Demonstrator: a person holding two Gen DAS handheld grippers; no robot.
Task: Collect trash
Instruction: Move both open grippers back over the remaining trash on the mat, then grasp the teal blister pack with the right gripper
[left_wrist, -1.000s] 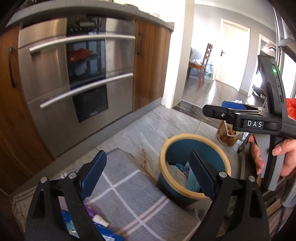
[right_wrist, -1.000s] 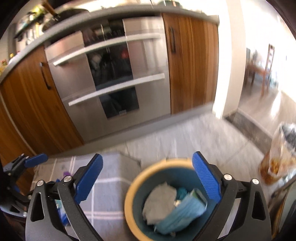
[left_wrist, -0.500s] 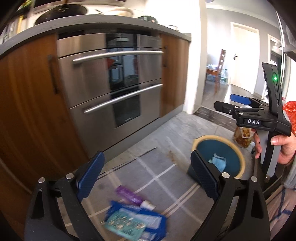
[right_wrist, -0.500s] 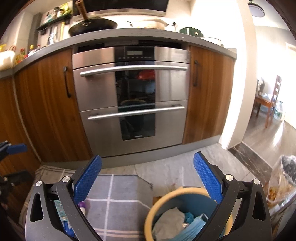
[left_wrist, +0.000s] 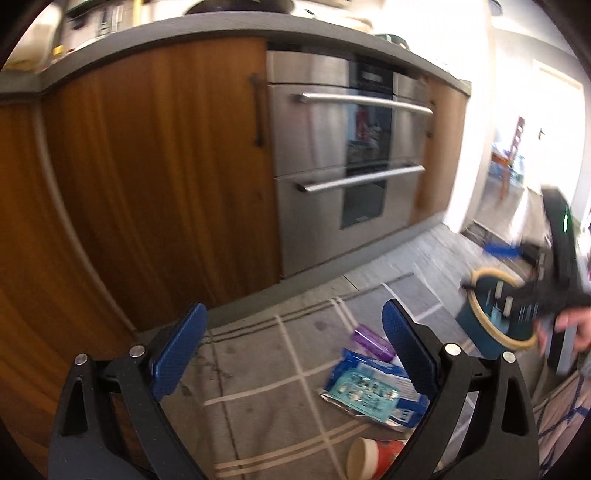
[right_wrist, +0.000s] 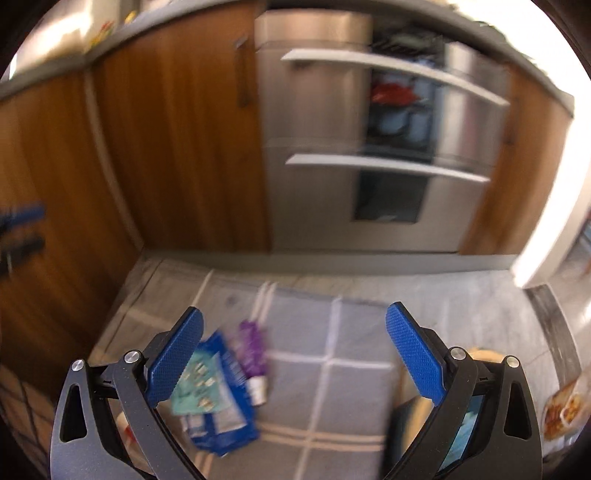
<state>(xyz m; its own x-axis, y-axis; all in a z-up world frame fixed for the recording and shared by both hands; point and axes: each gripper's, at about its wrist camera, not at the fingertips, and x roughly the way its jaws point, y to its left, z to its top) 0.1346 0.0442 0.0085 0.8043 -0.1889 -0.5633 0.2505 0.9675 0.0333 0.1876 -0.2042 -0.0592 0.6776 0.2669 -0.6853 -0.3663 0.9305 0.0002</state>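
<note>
Trash lies on a grey checked rug (left_wrist: 258, 369): a blue and teal wrapper (left_wrist: 369, 391), a purple tube (left_wrist: 371, 345) and a red paper cup (left_wrist: 373, 459) on its side. The blue bin with a tan rim (left_wrist: 480, 332) stands at the right and holds trash. My left gripper (left_wrist: 291, 347) is open and empty above the rug, left of the wrapper. My right gripper (right_wrist: 295, 354) is open and empty; the wrapper (right_wrist: 210, 398) and the tube (right_wrist: 253, 354) lie under its left finger, and the bin (right_wrist: 461, 424) shows behind its right finger. The right gripper also shows in the left wrist view (left_wrist: 517, 266).
Wooden cabinet doors (left_wrist: 147, 184) and a steel double oven (left_wrist: 351, 158) line the far side. A doorway (left_wrist: 517, 147) with a chair opens at the right. A bag of food (right_wrist: 561, 410) sits on the floor right of the bin.
Both grippers have swung left, away from the bin and toward the trash on the rug. The cup has come into the left wrist view. Both stay open.
</note>
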